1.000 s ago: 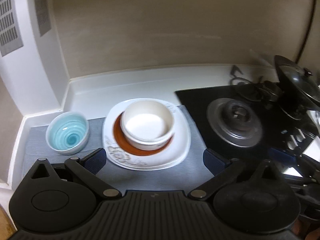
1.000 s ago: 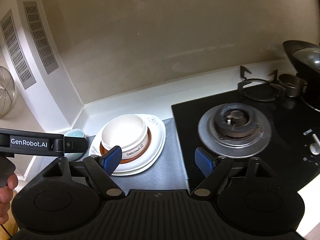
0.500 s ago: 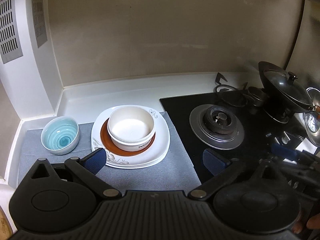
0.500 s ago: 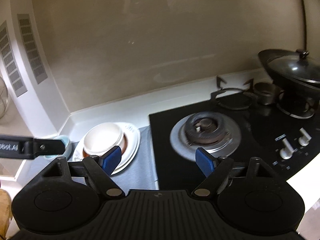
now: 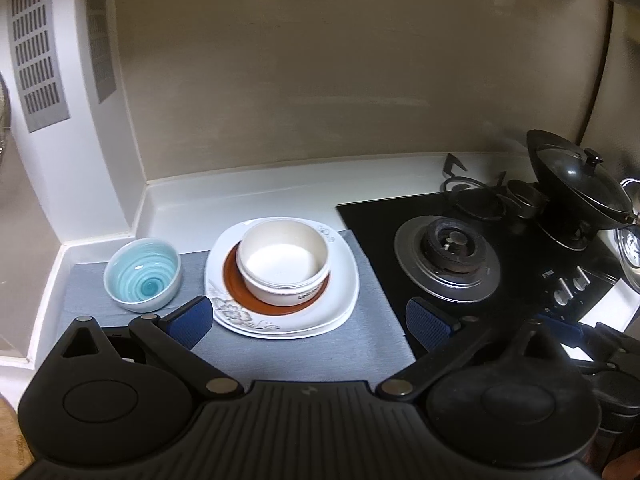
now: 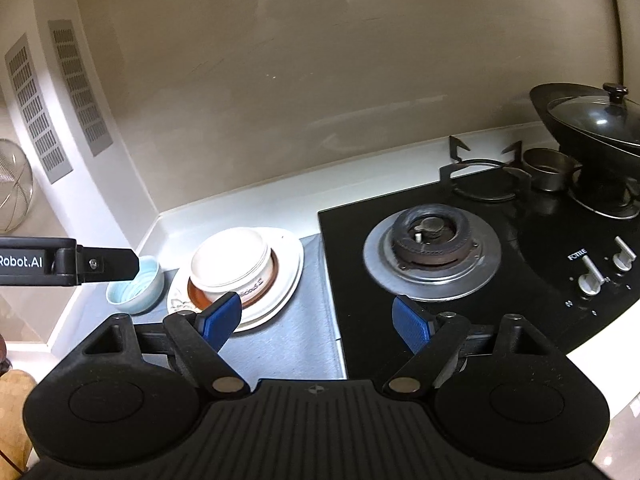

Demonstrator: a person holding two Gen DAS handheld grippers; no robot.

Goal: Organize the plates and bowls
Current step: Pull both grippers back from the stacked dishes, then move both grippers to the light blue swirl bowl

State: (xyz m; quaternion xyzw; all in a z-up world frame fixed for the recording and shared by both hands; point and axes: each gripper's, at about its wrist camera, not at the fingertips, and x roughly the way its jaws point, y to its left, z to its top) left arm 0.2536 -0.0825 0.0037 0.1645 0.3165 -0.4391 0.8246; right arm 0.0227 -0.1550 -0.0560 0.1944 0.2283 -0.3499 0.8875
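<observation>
Pale-blue glazed ceramic bowl (image 5: 142, 275) sits alone on the grey mat (image 5: 288, 350) covering the tabletop, just left of the square white floral plate (image 5: 340, 300) carrying a brown saucer (image 5: 234, 280) and cream bowl (image 5: 283, 266); judging from the left wrist view, nest the blue bowl next, gripping its rim. Left gripper (image 5: 308, 322) hangs above the mat, jaws wide apart, empty. From the right wrist view, the right gripper (image 6: 318, 320) likewise gapes empty, touching nothing, near the black gas hob (image 6: 520, 248).
</observation>
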